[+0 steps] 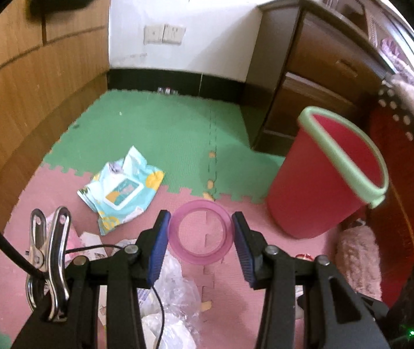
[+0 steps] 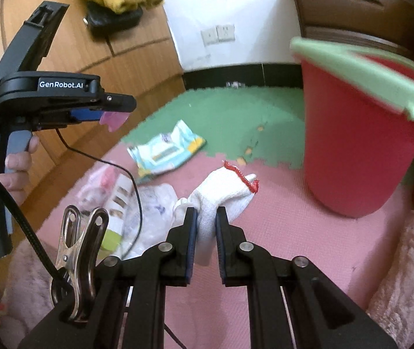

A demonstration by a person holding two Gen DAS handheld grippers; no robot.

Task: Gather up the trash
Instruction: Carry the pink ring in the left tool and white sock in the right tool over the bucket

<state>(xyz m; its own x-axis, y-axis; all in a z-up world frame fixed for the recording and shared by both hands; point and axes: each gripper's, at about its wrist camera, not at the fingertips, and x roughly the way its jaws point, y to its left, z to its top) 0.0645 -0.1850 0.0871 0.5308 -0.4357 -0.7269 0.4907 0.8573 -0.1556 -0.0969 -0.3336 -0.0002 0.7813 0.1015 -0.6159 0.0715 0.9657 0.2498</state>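
Trash pickup on a foam floor mat (image 1: 154, 122), seen first from the left wrist: the left tool (image 1: 200, 234) grips a clear pink plastic ring (image 1: 200, 230) between its blue pads, the ring's open face turned toward the camera and its axis running roughly along the tool's line of sight. A red bin (image 1: 320, 174) with a pale green rim stands to the right, leaning in this fisheye view, its mouth empty as far as can be seen. A wet-wipe packet (image 1: 122, 189) lies flat on the mat well to the left, and crumpled clear plastic (image 1: 175, 293) sits below the tool. From the right wrist, the right tool (image 2: 207, 221) is clamped on a white cloth glove (image 2: 221, 197) with a red cuff edge; the glove's long axis points forward and right toward the bin (image 2: 361, 145), cuff end leading, fingers trailing behind the pads. The left tool (image 2: 114, 113) shows at upper left in a person's hand (image 2: 15, 168), a pink sliver at its tip. Risks, as a judgement: the ring is held only by its smooth curved wall and could pop free if tilted; the limp glove could catch the bin's rim and drape outside; wrappers (image 2: 119, 197) on the mat still wait.
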